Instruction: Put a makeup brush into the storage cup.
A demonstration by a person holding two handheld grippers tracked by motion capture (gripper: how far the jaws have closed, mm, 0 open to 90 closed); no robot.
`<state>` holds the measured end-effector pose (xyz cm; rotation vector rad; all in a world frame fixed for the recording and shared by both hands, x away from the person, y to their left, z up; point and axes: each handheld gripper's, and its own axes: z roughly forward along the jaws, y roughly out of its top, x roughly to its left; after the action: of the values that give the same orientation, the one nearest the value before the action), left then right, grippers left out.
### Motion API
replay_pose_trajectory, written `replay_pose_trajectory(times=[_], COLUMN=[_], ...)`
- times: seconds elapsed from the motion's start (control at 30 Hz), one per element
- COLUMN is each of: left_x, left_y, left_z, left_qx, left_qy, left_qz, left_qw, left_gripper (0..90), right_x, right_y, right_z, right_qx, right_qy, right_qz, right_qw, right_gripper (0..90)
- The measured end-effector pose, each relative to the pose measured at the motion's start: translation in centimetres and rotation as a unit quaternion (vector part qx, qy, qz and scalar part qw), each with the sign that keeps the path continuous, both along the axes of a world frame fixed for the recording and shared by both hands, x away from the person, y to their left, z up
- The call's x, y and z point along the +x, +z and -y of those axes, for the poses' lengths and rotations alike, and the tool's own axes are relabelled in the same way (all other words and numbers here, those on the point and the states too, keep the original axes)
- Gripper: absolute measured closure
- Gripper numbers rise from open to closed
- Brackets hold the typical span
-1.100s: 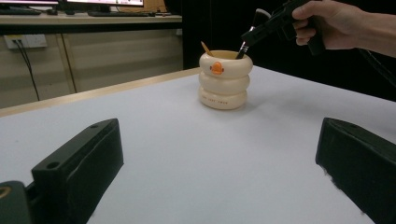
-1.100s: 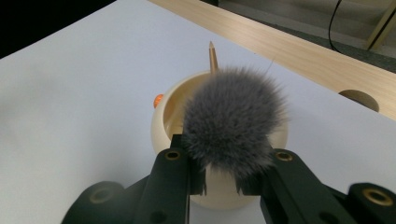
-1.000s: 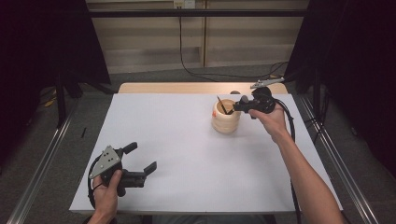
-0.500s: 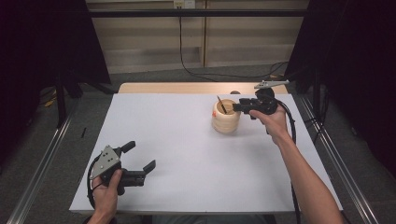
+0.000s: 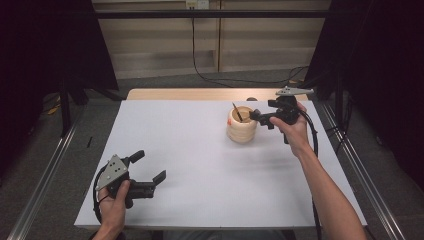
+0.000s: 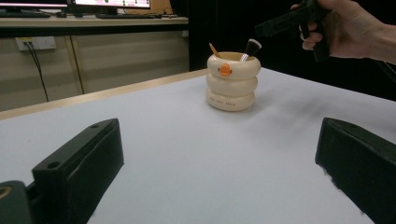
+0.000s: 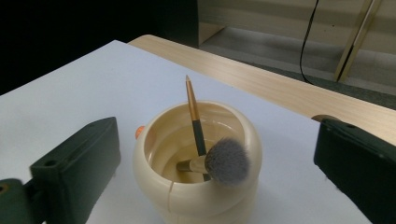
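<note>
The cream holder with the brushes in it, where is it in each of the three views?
High view: the cream holder stands right of centre on the white table, beside the right claw.
Left gripper view: holder upper middle, orange beak facing the camera.
Right gripper view: holder bottom centre, between the open jaws.
Shared landmark: the fluffy brush inside it.

White worktop [image 5: 190, 165] across mid frame, wooden strip [image 5: 200, 94] along its far edge, black cable [image 5: 200, 70] at upper centre, metal rail [image 5: 45, 175] lower left.

Brush [image 7: 226, 162] handle foot hidden inside cream holder [image 7: 154, 186]; holder base cut by lower edge; small lettering on holder unreadable.
</note>
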<state>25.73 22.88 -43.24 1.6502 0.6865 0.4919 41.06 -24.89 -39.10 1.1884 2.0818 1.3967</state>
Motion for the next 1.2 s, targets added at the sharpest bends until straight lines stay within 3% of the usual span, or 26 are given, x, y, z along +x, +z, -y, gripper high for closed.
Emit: replay_pose_trajectory(times=[0.2,0.4,0.57,0.77,0.87,1.1,1.2], left_x=[0.0,0.4,0.9,0.7,0.6,0.7,0.7], left_y=[0.0,0.0,-0.2,-0.2,-0.1,-0.2,-0.1], left_z=[0.0,0.1,0.1,0.2,0.1,0.1,0.0], left_qx=[-0.005,-0.008,-0.007,-0.002,-0.003,-0.002,-0.001], left_qy=[0.003,0.006,0.013,0.009,0.011,0.012,0.012], left_qz=[-0.001,-0.003,-0.009,-0.007,-0.005,-0.005,-0.005], left_qw=[1.0,1.0,0.9998,0.9999,0.9999,0.9999,0.9999], left_gripper=[0.9,1.0,1.2,1.3,1.3,1.3,1.3], right_x=[-0.4,-1.1,-1.7,-2.7,-3.3,-4.2,-4.5], right_y=[0.0,0.1,0.1,0.0,-0.1,-0.2,-0.4], right_z=[0.3,0.6,1.2,1.6,1.7,1.7,1.6], right_qx=[0.015,0.007,0.021,0.017,0.021,0.006,0.012], right_qy=[0.017,0.005,0.0,-0.007,-0.004,-0.008,-0.005], right_qz=[0.006,0.016,0.033,0.048,0.039,0.049,0.046], right_qw=[0.9997,0.9998,0.9992,0.9987,0.999,0.9987,0.9989], right_gripper=[0.7,0.9,1.3,0.7,0.6,0.9,0.4])
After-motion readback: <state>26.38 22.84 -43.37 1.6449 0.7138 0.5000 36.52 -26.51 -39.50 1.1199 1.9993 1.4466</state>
